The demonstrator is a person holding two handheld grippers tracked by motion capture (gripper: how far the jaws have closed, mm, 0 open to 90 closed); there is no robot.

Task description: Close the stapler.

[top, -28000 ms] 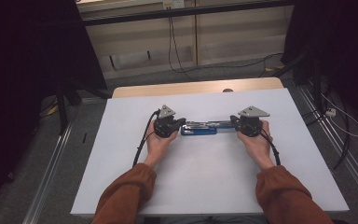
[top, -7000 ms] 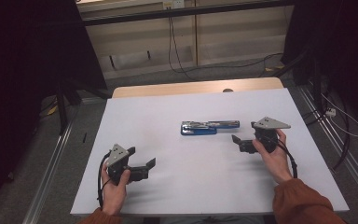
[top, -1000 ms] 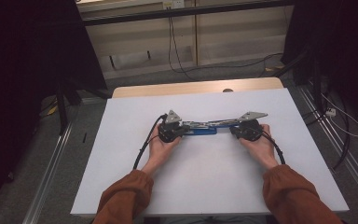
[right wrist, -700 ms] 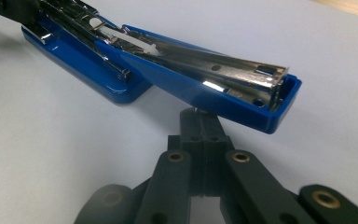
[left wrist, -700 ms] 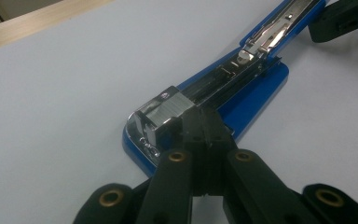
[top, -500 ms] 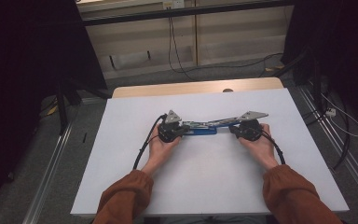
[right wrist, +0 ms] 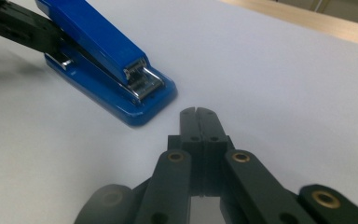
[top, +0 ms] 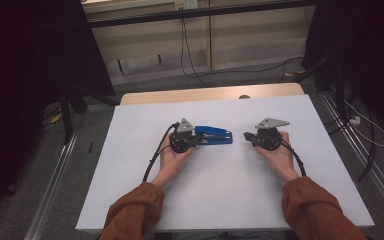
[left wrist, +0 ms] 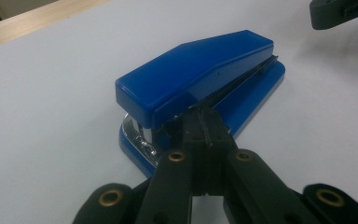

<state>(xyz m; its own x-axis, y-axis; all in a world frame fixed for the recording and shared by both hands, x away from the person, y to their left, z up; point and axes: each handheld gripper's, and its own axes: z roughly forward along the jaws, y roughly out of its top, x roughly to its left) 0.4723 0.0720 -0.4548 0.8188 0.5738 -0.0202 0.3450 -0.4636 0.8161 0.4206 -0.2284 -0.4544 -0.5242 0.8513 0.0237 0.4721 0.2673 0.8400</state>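
Stapler-handling plays out on a large white table top (top: pixel 220 200), where a glossy blue plastic stapler (top: pixel 213 135) with a bright metal staple mouth lies closed near the middle, long side across the person's view. The left gripper (left wrist: pixel 204 122) has its jaws pressed together on the stapler's hinged rear end, probably to steady it. The right gripper (right wrist: pixel 199 114), jaws closed on nothing, rests just off the stapler's front end, apart from it.

A stapler (top: pixel 212 135) is set on the table (top: pixel 230 200). It is flanked by the left gripper (top: pixel 196 141), touching, and the right gripper (top: pixel 246 136), just apart.
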